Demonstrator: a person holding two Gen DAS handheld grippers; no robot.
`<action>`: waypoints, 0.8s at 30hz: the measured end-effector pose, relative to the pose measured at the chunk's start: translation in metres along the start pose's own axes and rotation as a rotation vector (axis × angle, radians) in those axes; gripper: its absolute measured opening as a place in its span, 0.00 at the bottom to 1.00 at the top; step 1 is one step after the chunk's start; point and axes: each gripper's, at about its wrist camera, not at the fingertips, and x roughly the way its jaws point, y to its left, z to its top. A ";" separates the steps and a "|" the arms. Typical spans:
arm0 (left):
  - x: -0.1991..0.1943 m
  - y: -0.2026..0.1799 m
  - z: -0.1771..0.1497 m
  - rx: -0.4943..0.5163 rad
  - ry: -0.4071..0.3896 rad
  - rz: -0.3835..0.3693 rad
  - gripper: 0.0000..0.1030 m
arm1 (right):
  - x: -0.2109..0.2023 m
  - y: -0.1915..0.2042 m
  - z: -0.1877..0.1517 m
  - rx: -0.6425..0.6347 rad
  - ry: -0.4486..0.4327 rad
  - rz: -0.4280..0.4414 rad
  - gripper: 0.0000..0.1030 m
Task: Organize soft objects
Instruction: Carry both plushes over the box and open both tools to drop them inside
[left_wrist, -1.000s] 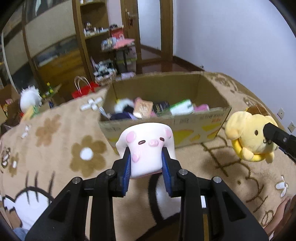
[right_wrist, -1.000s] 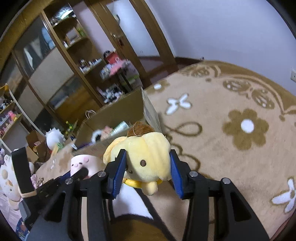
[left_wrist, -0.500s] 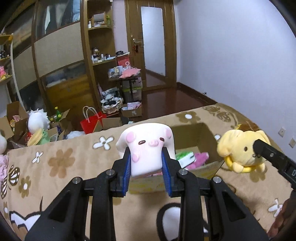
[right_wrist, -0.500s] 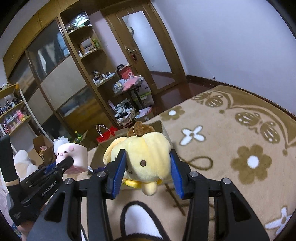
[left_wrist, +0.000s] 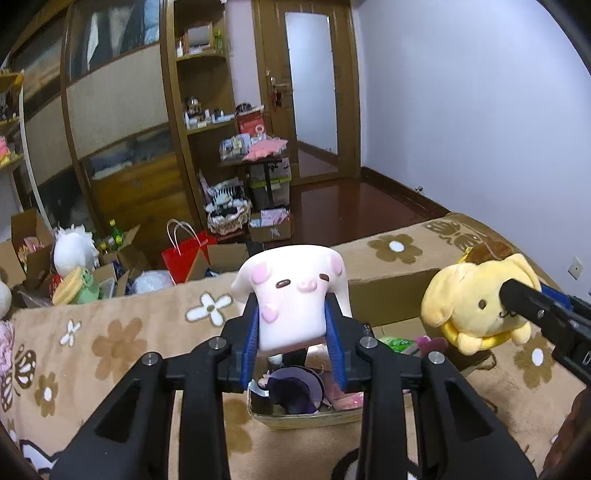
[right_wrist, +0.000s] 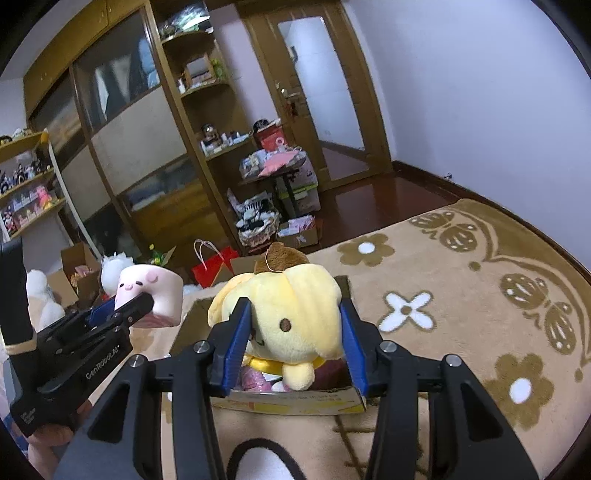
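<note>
My left gripper (left_wrist: 293, 338) is shut on a white and pink pig plush (left_wrist: 295, 291) and holds it in the air over the near edge of an open cardboard box (left_wrist: 306, 419). My right gripper (right_wrist: 293, 341) is shut on a yellow dog plush (right_wrist: 291, 314) with a brown cap, held above the same box (right_wrist: 295, 400). The dog plush (left_wrist: 476, 304) shows at the right in the left wrist view. The pig plush (right_wrist: 149, 297) shows at the left in the right wrist view. The box holds several soft items, among them a purple one (left_wrist: 295, 387).
The box stands on a tan carpet (right_wrist: 443, 295) with flower patterns. Beyond the carpet edge are a red paper bag (left_wrist: 186, 251), cardboard boxes with toys (left_wrist: 74, 266), wooden shelves (left_wrist: 207, 122) and a door (left_wrist: 314, 88).
Both grippers have risen and moved forward with their plush toys. The box now lies lower in both views, beneath the held toys, and more of the room shows.
</note>
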 end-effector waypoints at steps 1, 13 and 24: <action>0.005 0.001 -0.003 -0.004 0.011 -0.002 0.31 | 0.006 0.001 -0.001 -0.007 0.013 -0.001 0.49; 0.038 0.001 -0.037 -0.017 0.106 -0.010 0.43 | 0.047 0.000 -0.028 -0.035 0.117 0.014 0.51; -0.010 0.003 -0.024 -0.007 0.060 0.021 0.82 | 0.011 0.004 -0.017 -0.034 0.079 -0.023 0.79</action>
